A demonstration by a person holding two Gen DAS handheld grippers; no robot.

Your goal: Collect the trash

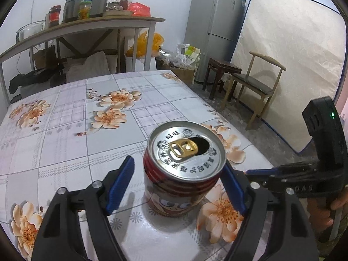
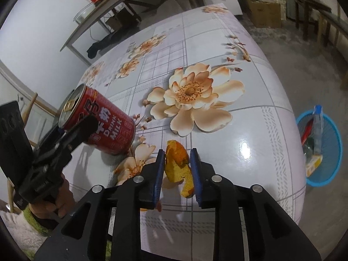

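Note:
A red milk drink can (image 1: 182, 169) with an opened pull tab stands on the floral table (image 1: 65, 130). My left gripper (image 1: 178, 184) is open, with its blue pads on either side of the can; a gap shows on the left side. The can (image 2: 102, 121) also shows in the right wrist view, with the left gripper (image 2: 71, 134) around it. My right gripper (image 2: 177, 171) is shut on a piece of orange peel (image 2: 177, 167), held just above the table (image 2: 250, 130). The right gripper (image 1: 261, 174) shows at the right of the left wrist view.
A blue basket (image 2: 322, 145) with trash in it stands on the floor to the right of the table. A shelf table (image 1: 87, 26) with jars and a cooker is behind. A fridge (image 1: 215, 21), a chair (image 1: 256, 84), a stool (image 1: 221, 71) and a mattress (image 1: 293, 65) stand at the right.

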